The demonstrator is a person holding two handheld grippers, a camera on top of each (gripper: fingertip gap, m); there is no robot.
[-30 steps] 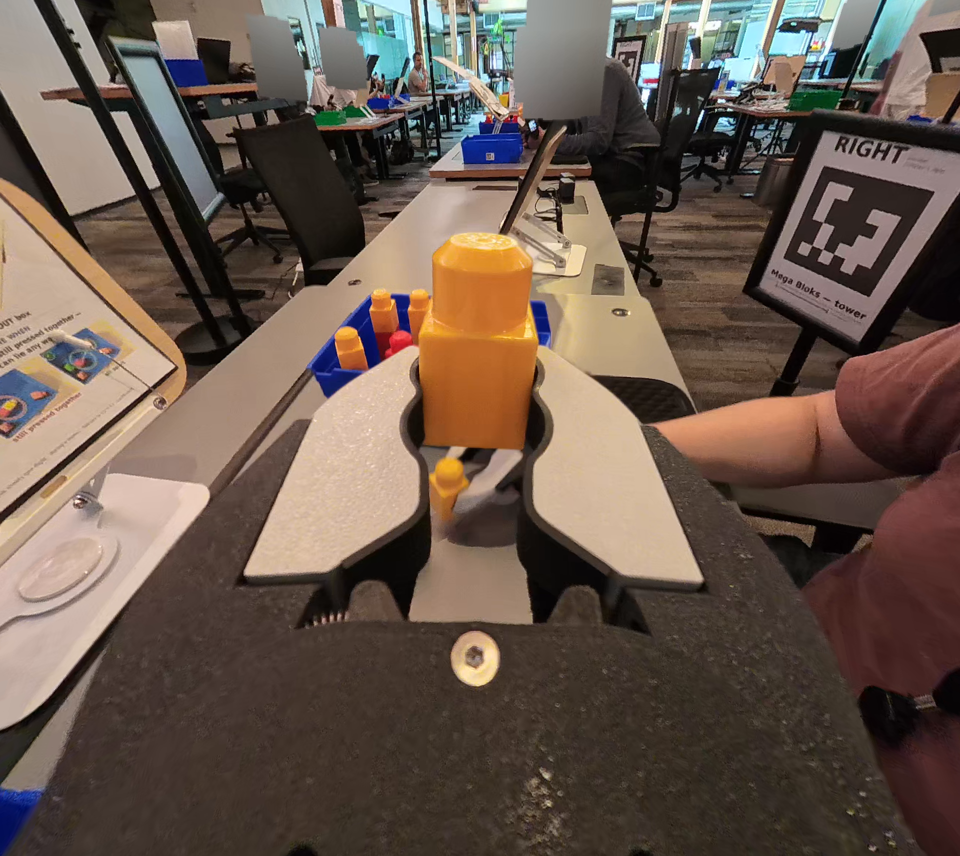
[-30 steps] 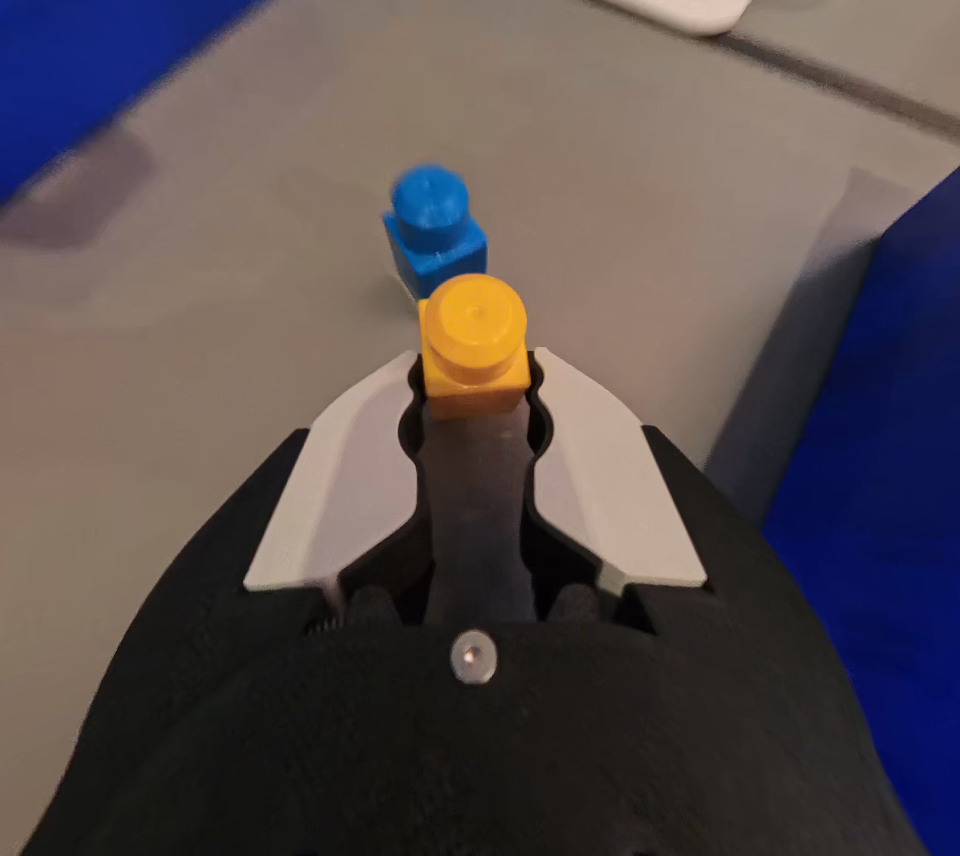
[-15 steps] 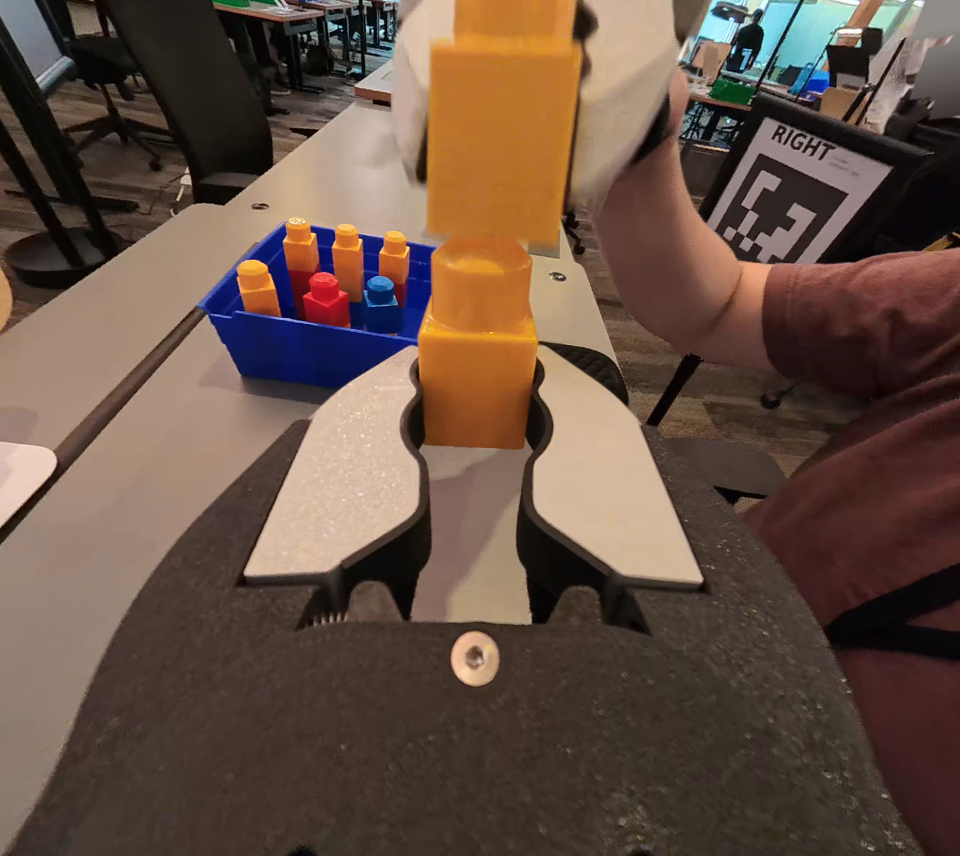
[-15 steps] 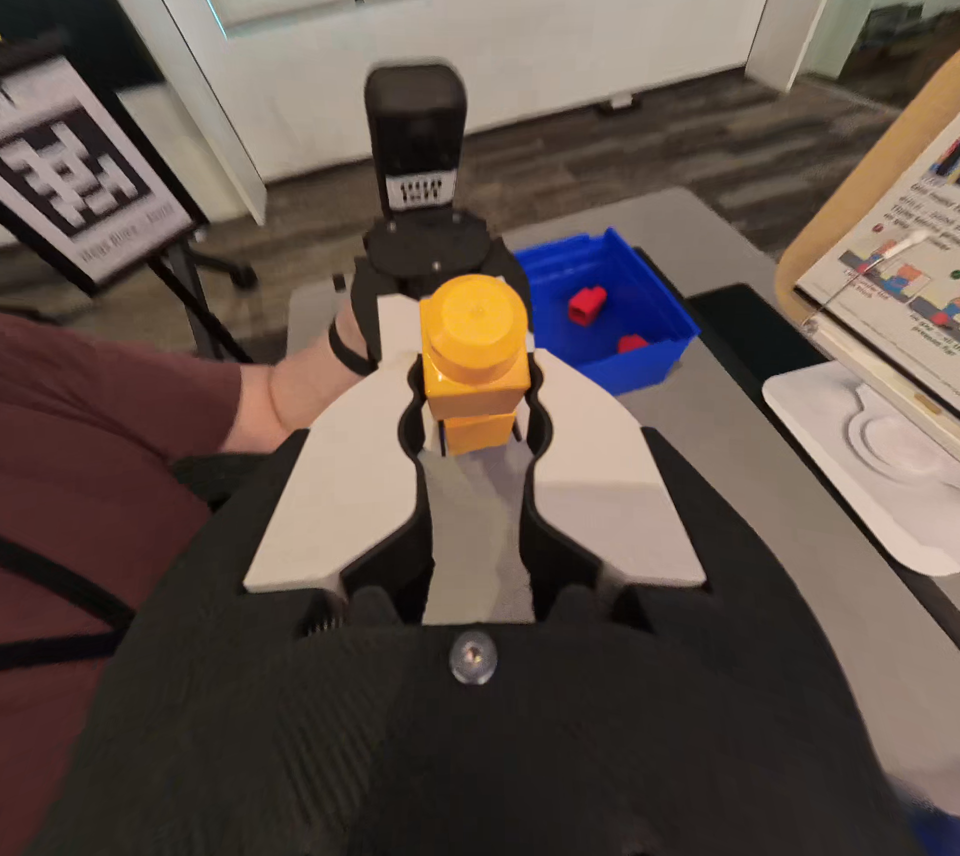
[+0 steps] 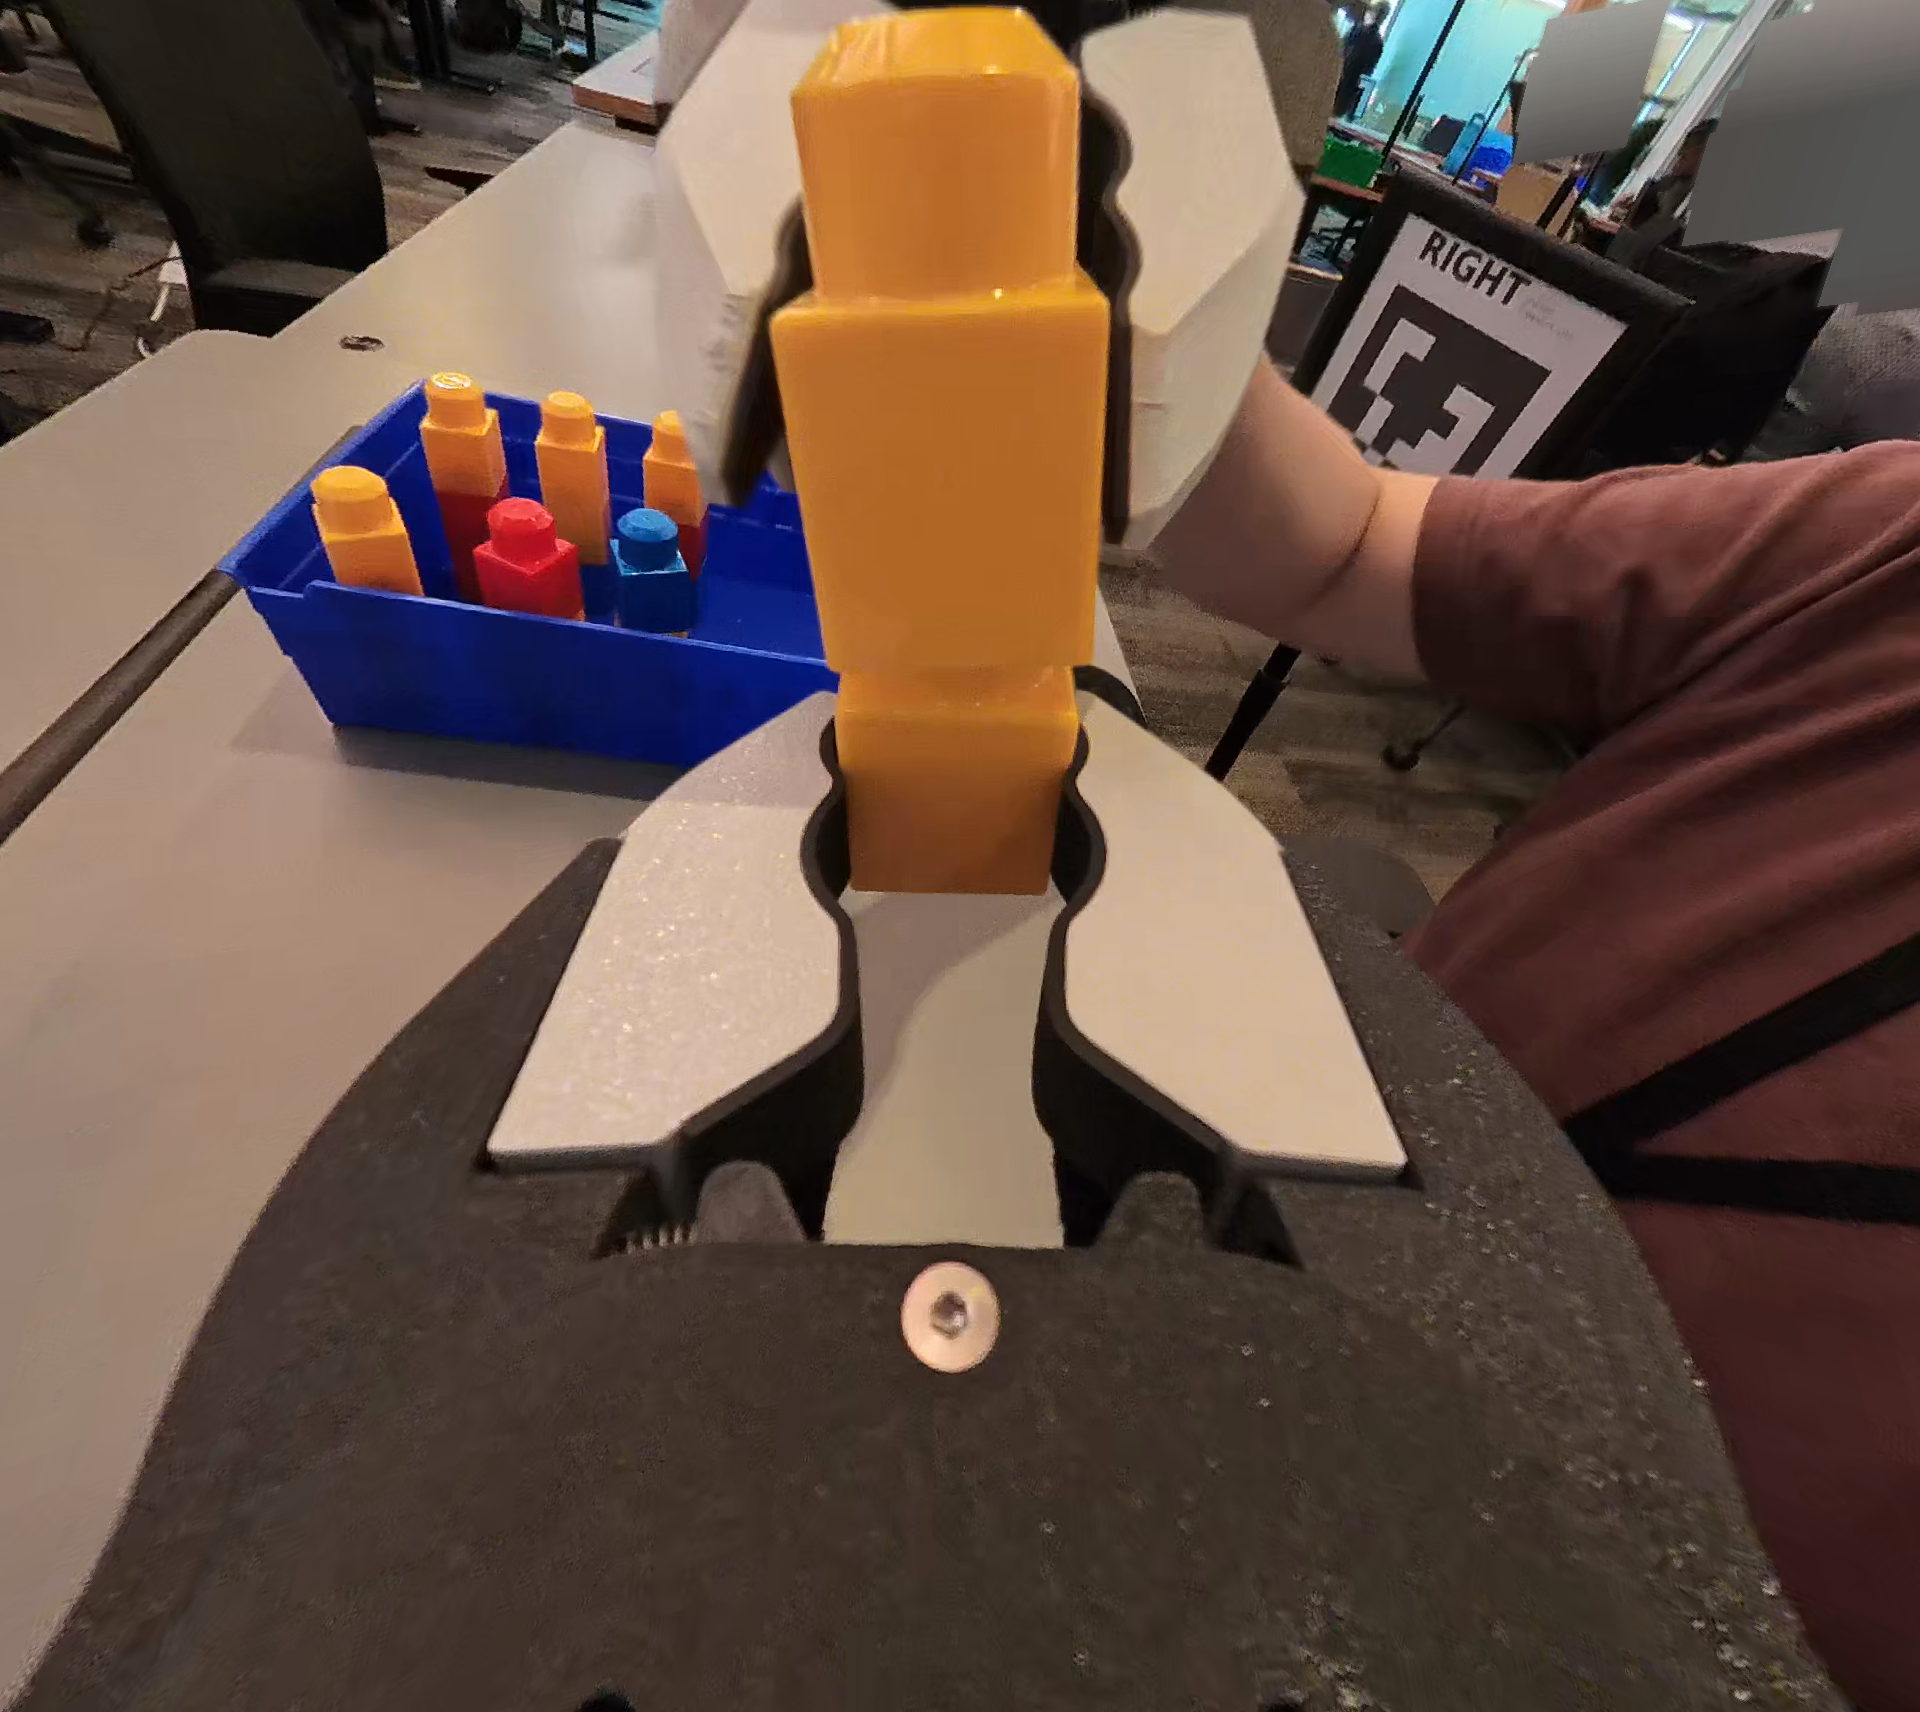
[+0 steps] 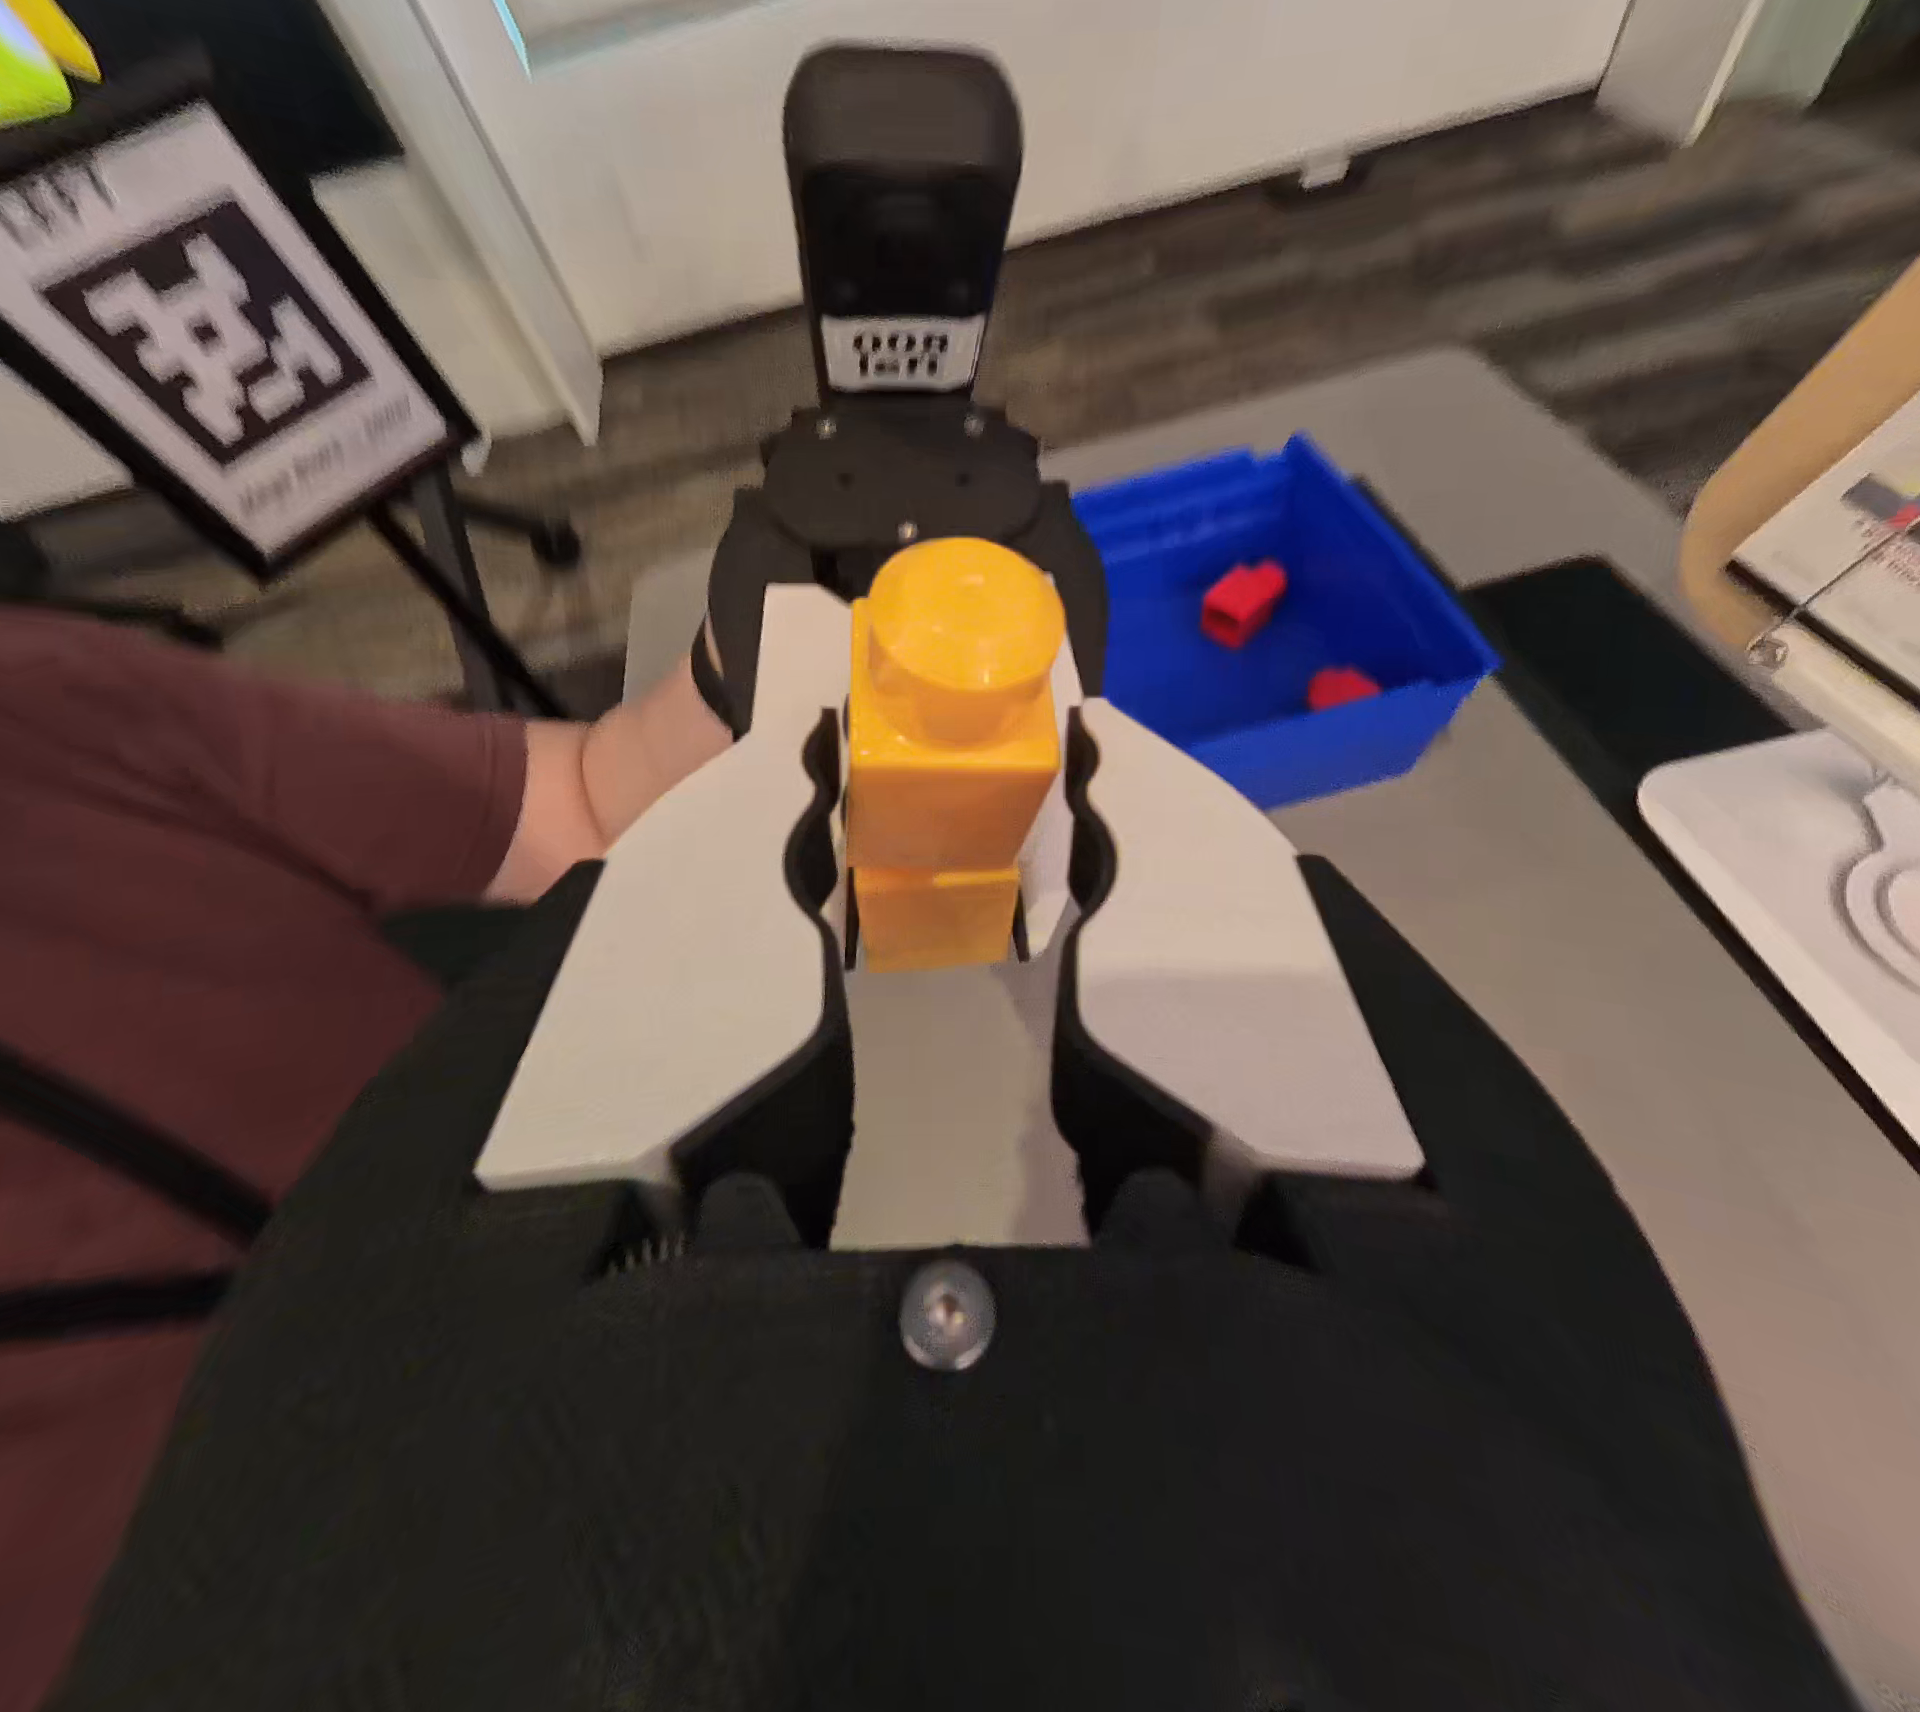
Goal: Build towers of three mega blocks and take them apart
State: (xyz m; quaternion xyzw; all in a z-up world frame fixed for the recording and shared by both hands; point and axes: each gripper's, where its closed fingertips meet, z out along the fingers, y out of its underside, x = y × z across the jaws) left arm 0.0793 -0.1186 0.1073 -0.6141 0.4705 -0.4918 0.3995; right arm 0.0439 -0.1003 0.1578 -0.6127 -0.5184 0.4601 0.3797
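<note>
My left gripper (image 5: 951,779) is shut on an orange block (image 5: 951,789) and holds it upright above the grey table (image 5: 260,935). A second orange block (image 5: 940,457) is stacked on it, so the two form one column. My right gripper (image 6: 951,758) reaches over from the far side. Its fingers (image 5: 1195,208) flank the upper block (image 6: 956,727), and a thin gap shows between pads and block. The lower block (image 6: 935,919) shows below it, with a left finger (image 6: 795,654) behind.
A blue bin (image 5: 520,675) at the left holds several orange, red and blue block stacks. Another blue bin (image 6: 1351,758) holds two red blocks (image 6: 1242,602). A marker sign on a stand (image 5: 1455,374) and the person's arm (image 5: 1558,571) are at the right. An instruction board (image 6: 1818,540) stands nearby. There is about 6 centimeters between the tips of the two grippers.
My right gripper carried its orange block from the table over to the left gripper and set it on the left's block. Its jaws then widened slightly. The left grasp is unchanged.
</note>
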